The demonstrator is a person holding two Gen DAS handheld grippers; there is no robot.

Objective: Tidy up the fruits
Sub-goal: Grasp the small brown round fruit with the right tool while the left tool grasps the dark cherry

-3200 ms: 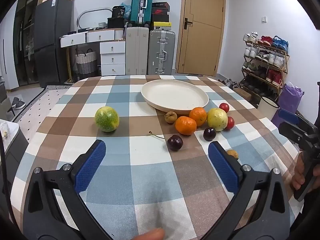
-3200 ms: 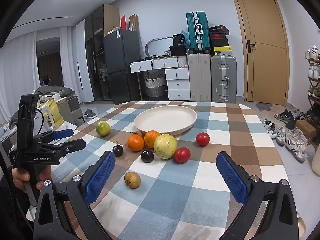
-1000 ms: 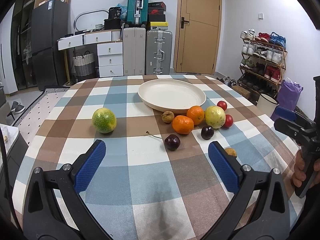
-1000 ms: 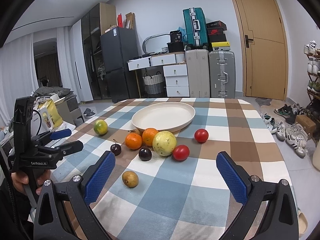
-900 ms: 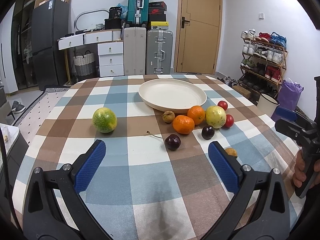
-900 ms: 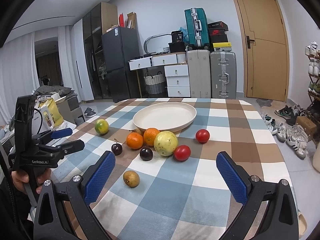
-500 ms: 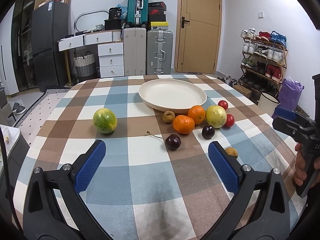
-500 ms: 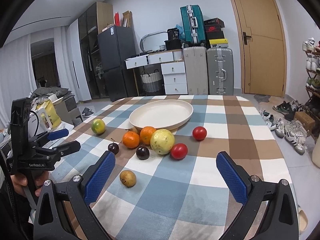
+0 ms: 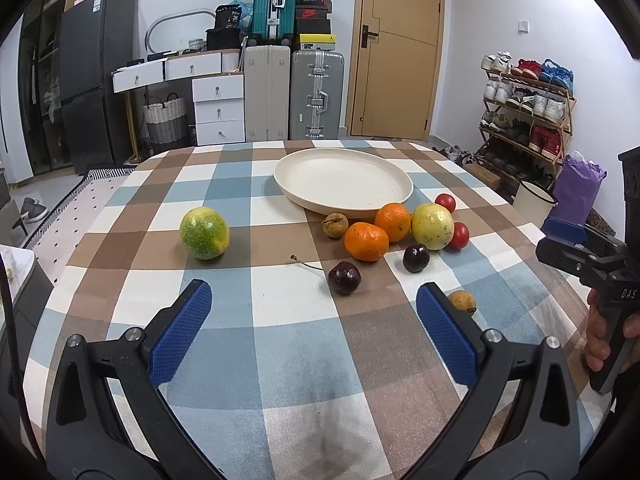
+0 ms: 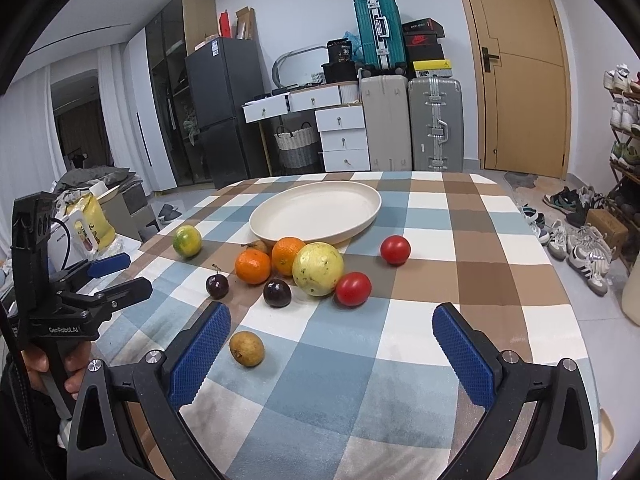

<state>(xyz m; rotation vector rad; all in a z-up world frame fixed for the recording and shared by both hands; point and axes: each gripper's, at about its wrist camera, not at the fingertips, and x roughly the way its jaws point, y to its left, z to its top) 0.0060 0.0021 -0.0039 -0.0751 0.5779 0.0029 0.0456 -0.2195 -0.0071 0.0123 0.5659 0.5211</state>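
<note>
1. "GenRobot.AI" is printed in white on the body of the left tool (image 10: 104, 276).
2. "DAS" shows on the right tool (image 9: 576, 248).
3. "36" on a black box (image 10: 341, 53).

A checked tablecloth (image 9: 280, 344) carries a cream plate (image 9: 344, 178) and scattered fruits (image 9: 366, 241).

Bright even indoor light, sharp focus, fisheye-bent dark edges

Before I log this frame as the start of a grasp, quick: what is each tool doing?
Left tool: open, holding nothing, above the checked tablecloth.
Right tool: open, holding nothing; a small brownish fruit lies between its fingers, untouched.
</note>
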